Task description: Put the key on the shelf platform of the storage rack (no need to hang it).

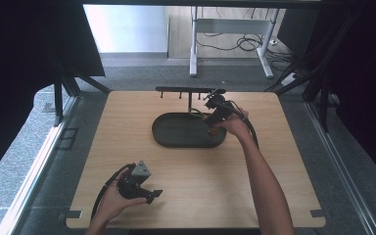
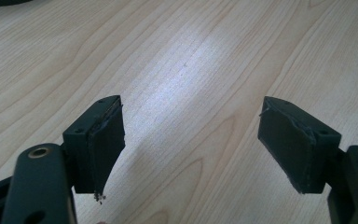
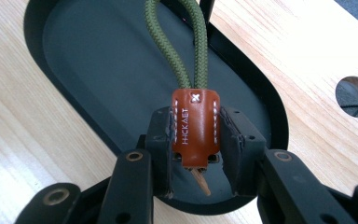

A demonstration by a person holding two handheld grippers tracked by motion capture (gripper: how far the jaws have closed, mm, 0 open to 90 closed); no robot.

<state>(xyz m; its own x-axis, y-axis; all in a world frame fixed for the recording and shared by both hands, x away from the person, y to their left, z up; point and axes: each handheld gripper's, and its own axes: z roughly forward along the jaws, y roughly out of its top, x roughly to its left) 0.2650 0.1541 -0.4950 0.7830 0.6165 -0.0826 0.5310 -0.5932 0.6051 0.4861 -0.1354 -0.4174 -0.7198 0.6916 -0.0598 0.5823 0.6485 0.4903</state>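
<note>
A brown leather key tag (image 3: 195,122) with a green cord loop (image 3: 186,51) is pinched between the pads of my right gripper (image 3: 196,140), which is shut on it. The cord runs up and away from the jaws, over a black oval tray (image 3: 88,65). In the high view my right gripper (image 1: 213,125) hovers over the right end of the tray (image 1: 176,132), just in front of a black rack with hooks (image 1: 183,90). My left gripper (image 1: 154,196) rests near the table's front left. Its jaws (image 2: 191,135) stand wide open over bare wood.
The light wooden table (image 1: 284,161) has a round hole (image 3: 355,95) near the tray. Beyond its far edge are grey carpet, a white desk frame (image 1: 230,29) and floor cables. Dark curtains hang on both sides.
</note>
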